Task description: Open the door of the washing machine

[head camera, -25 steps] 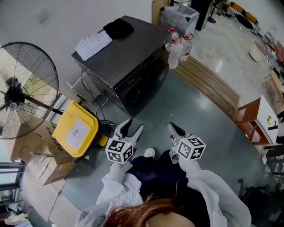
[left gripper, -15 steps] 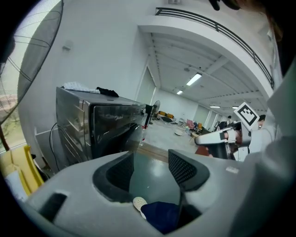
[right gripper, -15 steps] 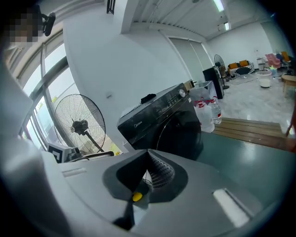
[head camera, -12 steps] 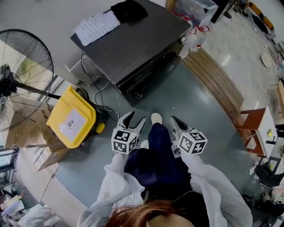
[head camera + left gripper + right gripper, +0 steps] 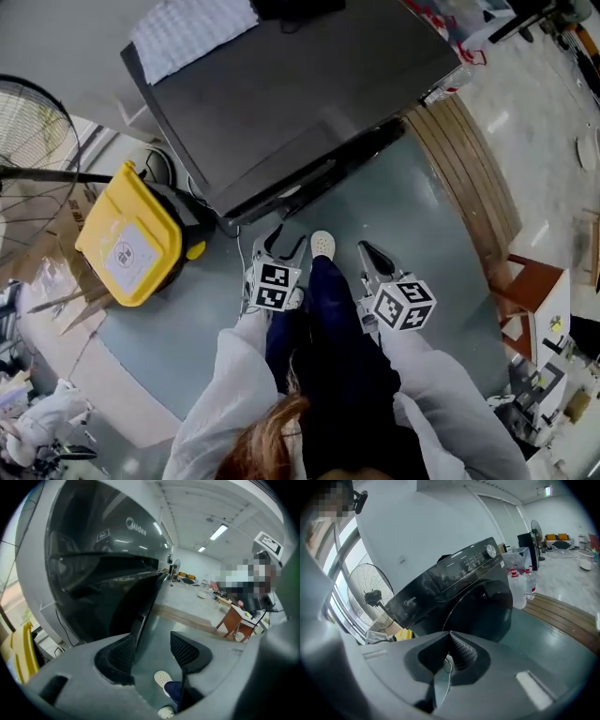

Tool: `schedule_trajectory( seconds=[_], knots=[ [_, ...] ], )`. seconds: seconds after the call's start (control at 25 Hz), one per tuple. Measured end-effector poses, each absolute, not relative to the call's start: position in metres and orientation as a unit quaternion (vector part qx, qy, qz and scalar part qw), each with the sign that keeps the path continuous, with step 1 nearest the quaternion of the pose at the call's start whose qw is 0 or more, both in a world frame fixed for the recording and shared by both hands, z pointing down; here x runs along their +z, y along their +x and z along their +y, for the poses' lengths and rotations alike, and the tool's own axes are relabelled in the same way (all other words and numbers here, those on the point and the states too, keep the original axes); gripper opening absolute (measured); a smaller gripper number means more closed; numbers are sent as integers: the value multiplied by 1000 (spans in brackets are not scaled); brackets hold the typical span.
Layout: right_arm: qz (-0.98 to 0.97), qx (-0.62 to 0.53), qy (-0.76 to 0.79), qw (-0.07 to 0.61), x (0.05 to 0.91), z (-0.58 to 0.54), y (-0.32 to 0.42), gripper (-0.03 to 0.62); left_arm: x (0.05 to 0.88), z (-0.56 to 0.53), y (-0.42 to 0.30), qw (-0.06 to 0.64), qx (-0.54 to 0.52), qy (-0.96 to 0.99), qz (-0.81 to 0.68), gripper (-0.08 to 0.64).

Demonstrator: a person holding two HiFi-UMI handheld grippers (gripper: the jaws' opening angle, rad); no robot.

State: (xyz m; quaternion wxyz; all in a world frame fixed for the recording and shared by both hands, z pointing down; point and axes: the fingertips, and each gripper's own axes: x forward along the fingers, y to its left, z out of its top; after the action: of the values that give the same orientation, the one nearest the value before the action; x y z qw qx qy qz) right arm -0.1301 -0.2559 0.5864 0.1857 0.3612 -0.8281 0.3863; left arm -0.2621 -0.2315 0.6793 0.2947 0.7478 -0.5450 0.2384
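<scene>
Head view, looking steeply down. The person stands in front of the washing machine (image 5: 300, 94), whose dark top fills the upper middle of the frame. A pale patterned cloth (image 5: 192, 33) lies on its rear left corner. The door (image 5: 309, 183) is on the front face, just ahead of the person's white shoe (image 5: 322, 245).

The left gripper (image 5: 278, 247) is held low and close to the front of the machine. The right gripper (image 5: 377, 262) is level with it, across the person's leg and a little farther from the machine. A yellow bin (image 5: 127, 248) stands on the floor to the left of the machine, with a pedestal fan (image 5: 37, 141) beyond it. Wooden boards (image 5: 473, 178) lie to the right.

Left gripper view. The fingers (image 5: 123, 654) are released and spread apart. A dark curved edge of the door (image 5: 145, 606) runs down into the gap, close against the left-hand finger. It cannot be told whether they touch, or whether the door stands ajar.

Right gripper view. The fingers (image 5: 461, 653) are clenched, their tips meeting on nothing. Beyond them are the round door (image 5: 485, 609), the fan (image 5: 370, 595) and two water bottles (image 5: 519, 590) beside the machine.
</scene>
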Motion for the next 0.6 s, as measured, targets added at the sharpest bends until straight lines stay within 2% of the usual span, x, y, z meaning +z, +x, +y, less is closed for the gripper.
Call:
schedule_trajectory(
  seconds=[0.28,0.56,0.6],
  knots=[
    [-826,394,338,218,631,-299,-125,8,735,-275,-265,298,284,725,-552,217],
    [-827,402,322,227,644,-328,-119,8,745,-286,-263,303,305,702,-568,96],
    [-828,399,323,226,645,-331,-120,8,745,-286,-264,300,306,699,-572,97]
  ],
)
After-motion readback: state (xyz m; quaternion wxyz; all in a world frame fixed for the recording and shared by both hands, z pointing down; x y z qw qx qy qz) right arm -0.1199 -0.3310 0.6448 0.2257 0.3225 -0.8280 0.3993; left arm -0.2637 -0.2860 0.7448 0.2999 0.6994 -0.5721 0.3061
